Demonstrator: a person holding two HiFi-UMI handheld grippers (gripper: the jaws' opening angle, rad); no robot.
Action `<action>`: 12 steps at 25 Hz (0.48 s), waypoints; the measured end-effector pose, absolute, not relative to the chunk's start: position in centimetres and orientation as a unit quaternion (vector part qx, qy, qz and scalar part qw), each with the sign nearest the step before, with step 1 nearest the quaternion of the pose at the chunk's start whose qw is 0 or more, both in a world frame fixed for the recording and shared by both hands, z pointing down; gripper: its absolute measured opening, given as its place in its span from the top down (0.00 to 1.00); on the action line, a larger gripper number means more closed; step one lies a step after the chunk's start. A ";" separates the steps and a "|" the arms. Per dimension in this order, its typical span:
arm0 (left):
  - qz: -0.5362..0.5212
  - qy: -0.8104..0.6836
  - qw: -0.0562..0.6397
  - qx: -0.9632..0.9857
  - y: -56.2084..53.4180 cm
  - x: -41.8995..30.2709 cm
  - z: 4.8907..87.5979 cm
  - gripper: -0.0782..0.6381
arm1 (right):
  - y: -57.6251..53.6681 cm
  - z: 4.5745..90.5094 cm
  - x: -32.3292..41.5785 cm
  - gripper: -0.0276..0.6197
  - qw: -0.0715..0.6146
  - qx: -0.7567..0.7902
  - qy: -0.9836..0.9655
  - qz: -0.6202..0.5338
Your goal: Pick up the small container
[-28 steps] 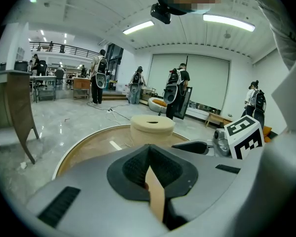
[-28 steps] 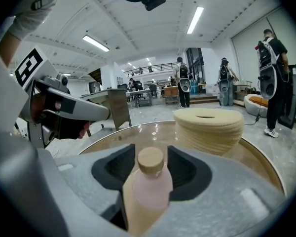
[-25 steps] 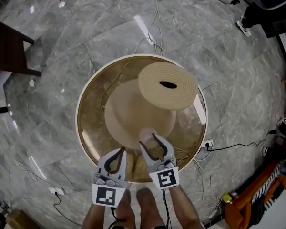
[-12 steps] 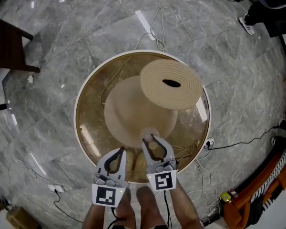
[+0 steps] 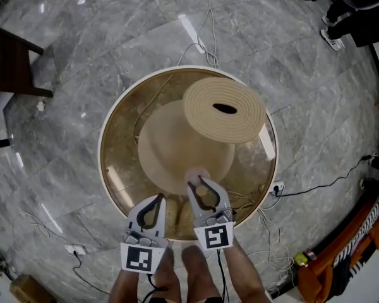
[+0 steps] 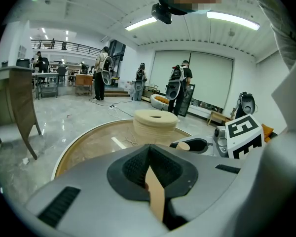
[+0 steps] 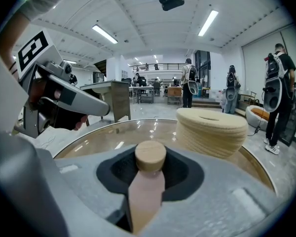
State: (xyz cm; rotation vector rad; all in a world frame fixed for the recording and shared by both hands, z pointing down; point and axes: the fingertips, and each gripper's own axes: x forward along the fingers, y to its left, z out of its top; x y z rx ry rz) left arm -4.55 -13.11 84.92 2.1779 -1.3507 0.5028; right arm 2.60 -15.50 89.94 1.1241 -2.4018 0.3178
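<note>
The small container [image 5: 198,176] is a pale pink bottle with a round wooden cap [image 7: 150,156], standing upright near the front edge of the round glass table [image 5: 108,137]. My right gripper [image 5: 198,182] has it between its jaws. The jaws are closing and the pads lie against the pink body [image 7: 146,194]. My left gripper [image 5: 158,199] hovers just left of it over the table's front rim. Its jaws are together at the tips [image 6: 148,150] and I see nothing held. From the left gripper view, the right gripper [image 6: 191,144] and the cap show at the right.
A tall woven rope basket [image 5: 224,111] with a slot in its top stands on the table's far right part, close behind the container [image 7: 212,131]. Cables and a power strip [image 5: 74,252] lie on the marble floor. A dark chair [image 5: 12,68] is at the left. People stand far off.
The right gripper's jaws have narrowed from wide open onto the small container. The left gripper has stayed in place.
</note>
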 end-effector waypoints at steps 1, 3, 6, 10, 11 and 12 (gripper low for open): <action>0.186 -0.499 0.259 0.806 -13.1 -4.7 84.8 0.87 | -15.5 90.0 2.6 0.77 0.235 0.409 -0.874 0.121; 0.184 -0.499 0.253 0.808 -13.1 -4.9 84.3 0.87 | -15.7 89.8 2.5 0.77 0.236 0.407 -0.874 0.126; 0.180 -0.504 0.248 0.808 -13.2 -5.2 83.2 0.87 | -16.1 88.7 2.4 0.77 0.236 0.406 -0.874 0.123; 0.176 -0.509 0.237 0.808 -13.8 -6.1 81.0 0.87 | -16.6 86.4 2.1 0.77 0.235 0.408 -0.875 0.117; 0.174 -0.511 0.234 0.809 -13.9 -6.3 80.3 0.87 | -16.7 85.7 2.0 0.77 0.235 0.407 -0.875 0.114; 0.172 -0.512 0.231 0.810 -14.1 -6.5 79.5 0.87 | -16.8 85.0 1.9 0.77 0.234 0.407 -0.876 0.111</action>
